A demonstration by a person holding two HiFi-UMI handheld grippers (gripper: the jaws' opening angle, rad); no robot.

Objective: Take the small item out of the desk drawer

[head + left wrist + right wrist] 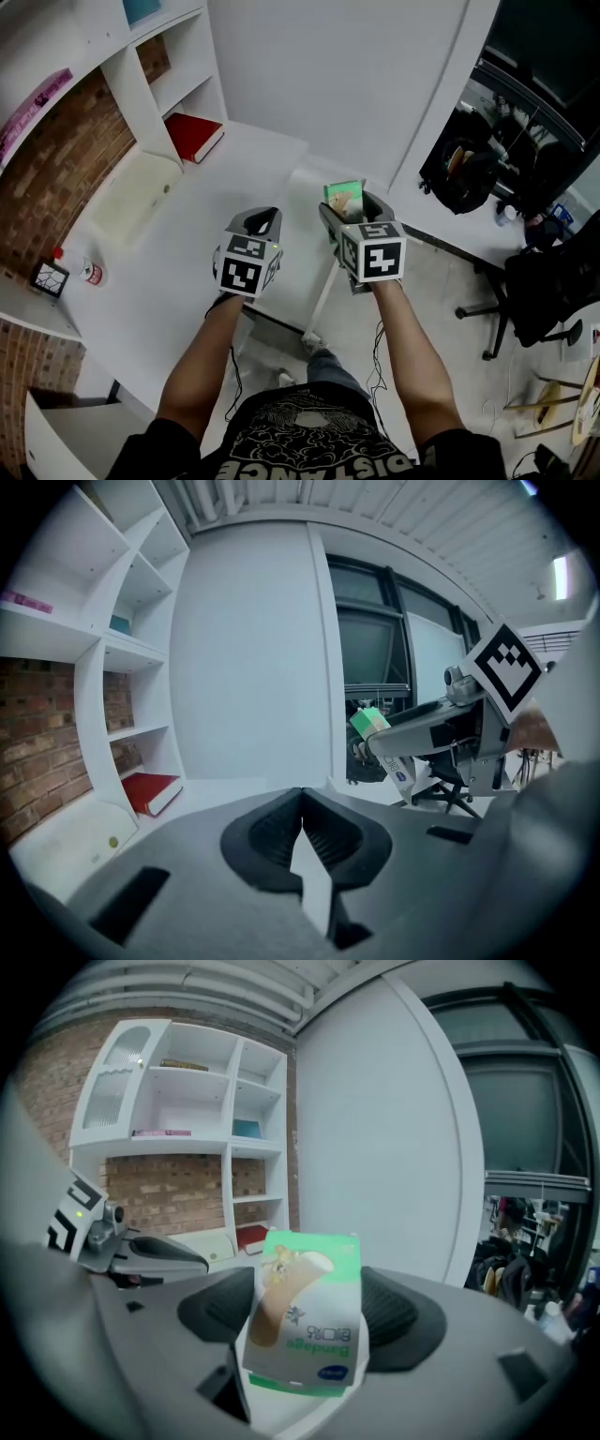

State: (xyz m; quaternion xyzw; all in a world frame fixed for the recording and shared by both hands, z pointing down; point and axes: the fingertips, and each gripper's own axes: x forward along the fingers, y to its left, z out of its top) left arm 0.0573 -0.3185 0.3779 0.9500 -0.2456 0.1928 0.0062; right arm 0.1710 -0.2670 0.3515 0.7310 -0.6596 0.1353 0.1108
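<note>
A small green and white bandage box [307, 1314] is clamped between the pads of my right gripper [309, 1312], upside down in the right gripper view. In the head view the box [344, 200] sticks up from the right gripper [352, 208], held above the right end of the white desk [178, 272]. My left gripper [263, 221] hovers over the desk just left of it. Its jaws [302, 841] are closed together with nothing between them. From the left gripper view the box [369, 721] shows at the right gripper's tip. No drawer is visible.
White shelves [159, 66] stand against the brick wall, with a red book [194, 133] in a low compartment. A pale tray [131, 195] lies on the desk; a small bottle [92, 273] is near its left edge. An office chair [539, 286] stands on the floor at right.
</note>
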